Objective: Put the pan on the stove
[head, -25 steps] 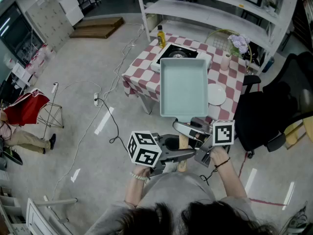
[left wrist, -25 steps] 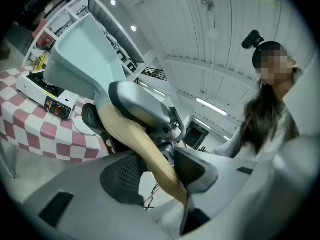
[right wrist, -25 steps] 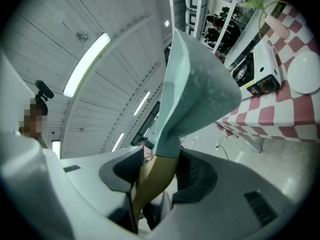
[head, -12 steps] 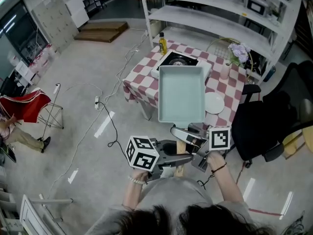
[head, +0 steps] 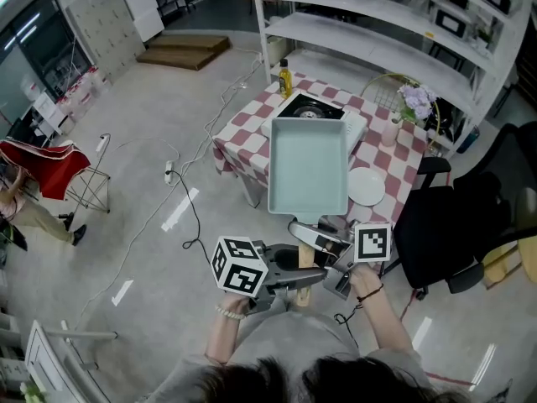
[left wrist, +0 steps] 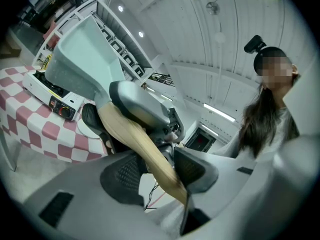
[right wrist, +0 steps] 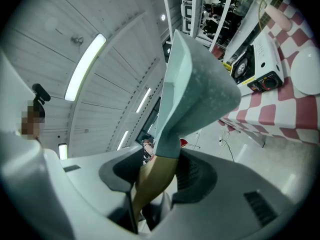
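A pale green rectangular pan (head: 309,166) with a wooden handle (head: 305,263) hangs in the air in front of the checkered table (head: 239,134). Both grippers clamp the handle: my left gripper (head: 289,277) near its end, my right gripper (head: 323,240) closer to the pan body. In the left gripper view the handle (left wrist: 142,149) runs between the jaws up to the pan (left wrist: 82,59). The right gripper view shows the handle (right wrist: 152,181) pinched below the pan (right wrist: 197,91). The white portable stove (head: 312,112) sits on the table beyond the pan's far edge.
On the table stand a yellow oil bottle (head: 285,78), a vase of flowers (head: 407,107) and a white plate (head: 366,186). White shelving (head: 394,32) rises behind. A black office chair (head: 457,225) is at the right. Cables (head: 180,183) cross the floor at the left.
The pan, carried by both grippers, has come closer to the table; its far edge now overlaps the stove's near side in the head view. The grip on the handle is the same.
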